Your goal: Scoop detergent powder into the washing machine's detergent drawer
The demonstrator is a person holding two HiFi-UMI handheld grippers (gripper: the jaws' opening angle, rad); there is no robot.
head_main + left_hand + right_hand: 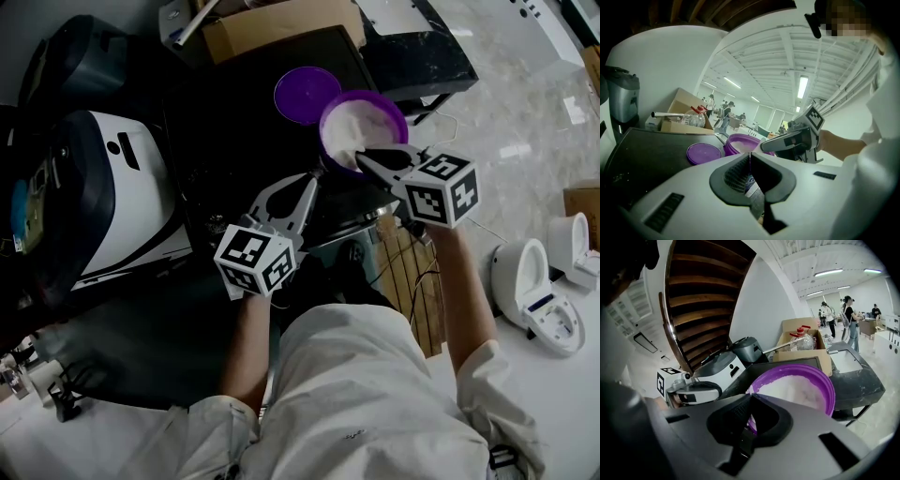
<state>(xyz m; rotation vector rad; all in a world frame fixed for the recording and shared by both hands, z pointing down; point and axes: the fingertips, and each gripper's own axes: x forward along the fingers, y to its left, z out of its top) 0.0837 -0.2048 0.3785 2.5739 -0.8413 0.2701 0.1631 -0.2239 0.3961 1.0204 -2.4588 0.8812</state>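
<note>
A purple bowl (364, 127) (797, 385) (740, 143) of white detergent powder stands on a black tabletop (244, 84). Its purple lid (307, 94) (704, 153) lies flat just behind and left of it. My right gripper (358, 153) (751, 395) is shut, with its tips at the bowl's near rim, just over the powder's edge. My left gripper (314, 174) (750, 153) is shut too and points at the bowl's left side from a short way off. Nothing shows between either pair of jaws. In the left gripper view the right gripper (763, 147) reaches in from the right.
A white and dark appliance (112, 187) (719, 369) stands left of the table, with a dark grey one (747, 350) behind it. A cardboard box (281, 23) (801, 341) with bottles sits at the table's back. White fixtures (539, 295) stand on the floor at right.
</note>
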